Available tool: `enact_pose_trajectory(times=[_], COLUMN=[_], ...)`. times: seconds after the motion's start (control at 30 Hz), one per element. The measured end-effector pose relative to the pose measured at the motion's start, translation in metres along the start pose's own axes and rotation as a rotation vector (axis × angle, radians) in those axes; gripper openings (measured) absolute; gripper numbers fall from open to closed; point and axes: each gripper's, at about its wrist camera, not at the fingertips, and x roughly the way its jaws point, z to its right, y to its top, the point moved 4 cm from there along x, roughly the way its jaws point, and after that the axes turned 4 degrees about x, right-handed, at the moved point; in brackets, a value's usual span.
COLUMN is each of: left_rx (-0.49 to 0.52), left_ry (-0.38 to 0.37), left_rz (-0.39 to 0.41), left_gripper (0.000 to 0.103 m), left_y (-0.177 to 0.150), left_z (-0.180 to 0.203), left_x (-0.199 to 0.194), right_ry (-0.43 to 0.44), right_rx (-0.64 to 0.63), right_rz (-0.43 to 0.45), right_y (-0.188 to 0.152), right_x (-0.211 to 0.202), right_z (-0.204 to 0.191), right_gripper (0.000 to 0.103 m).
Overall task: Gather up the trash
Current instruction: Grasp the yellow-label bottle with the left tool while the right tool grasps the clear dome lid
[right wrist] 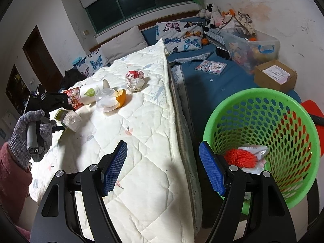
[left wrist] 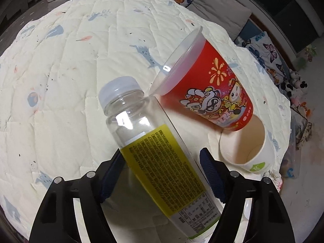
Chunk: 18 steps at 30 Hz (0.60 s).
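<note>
My left gripper (left wrist: 162,162) straddles a clear plastic bottle (left wrist: 154,147) with a yellow label and white cap, lying on the white quilt (left wrist: 60,81). Its jaws stand wide; whether the pads press the bottle is unclear. A red lidded cup (left wrist: 208,87) and a white paper cup (left wrist: 247,147) lie just beyond. My right gripper (right wrist: 163,162) is open and empty above the quilt's edge, next to a green basket (right wrist: 222,117) holding a red mesh ball (right wrist: 241,158) and wrappers. The right wrist view shows the left gripper (right wrist: 60,105) over the bottle (right wrist: 69,119).
On the quilt (right wrist: 141,141) lie the cups (right wrist: 87,93), a clear dome lid (right wrist: 105,101), orange peel (right wrist: 121,97) and a crumpled wrapper (right wrist: 134,80). A blue bed with butterfly pillows (right wrist: 180,35), a book (right wrist: 210,66), a cardboard box (right wrist: 275,77) and a clear bin (right wrist: 251,48) lies behind.
</note>
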Motion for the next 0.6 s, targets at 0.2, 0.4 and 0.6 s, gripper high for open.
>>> enact_pose_trajectory(times=[0.2,0.4,0.6], left_rx=[0.042,0.128,0.206], left_ry=[-0.071,-0.114,-0.155], left_rz=[-0.005,0.007,0.03], left_gripper=[0.057,0.05,0.049], left_y=[-0.007,-0.022,-0.036], left_z=[-0.006,-0.015,-0.027], left_x=[-0.011,-0.026,-0.042], right_ry=[0.012,0.034,0.075], right_rx=[-0.009,-0.051,-0.103], right_rz=[0.006,-0.003,-0.029], right_y=[0.005,0.015,0.026], right_x=[0.0,0.01,0.03], right_z=[-0.007,-0.028,-0.058], right_gripper=[0.074,0.074,0.074])
